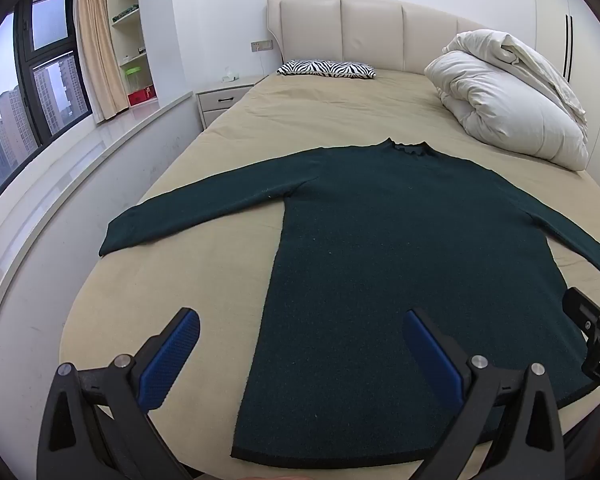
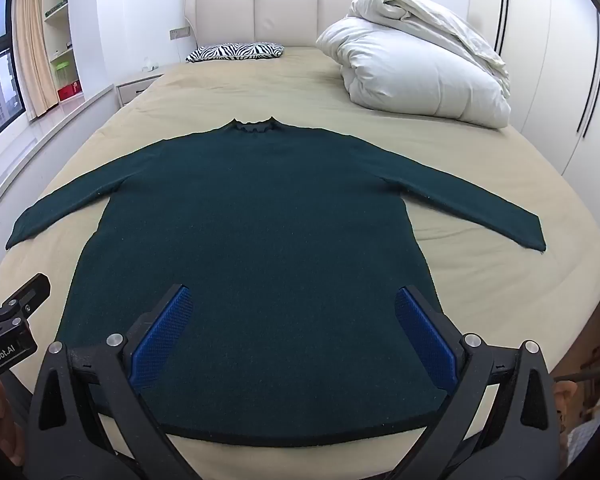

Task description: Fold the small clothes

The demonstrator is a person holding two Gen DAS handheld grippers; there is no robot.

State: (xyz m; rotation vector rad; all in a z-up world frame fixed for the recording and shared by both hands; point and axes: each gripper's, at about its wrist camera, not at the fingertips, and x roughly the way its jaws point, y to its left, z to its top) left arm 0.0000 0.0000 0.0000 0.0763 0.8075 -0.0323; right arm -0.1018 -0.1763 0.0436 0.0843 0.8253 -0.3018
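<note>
Both spread wide, the left gripper (image 1: 302, 322) and right gripper (image 2: 294, 298) hover over the sweater's hem. That dark green sweater (image 2: 260, 216) lies flat on the bed (image 2: 480, 280), sleeves out.

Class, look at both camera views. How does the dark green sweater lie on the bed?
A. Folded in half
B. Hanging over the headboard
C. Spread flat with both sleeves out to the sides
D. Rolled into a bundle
C: the sweater lies flat on the bed, both sleeves stretched outward.
</note>
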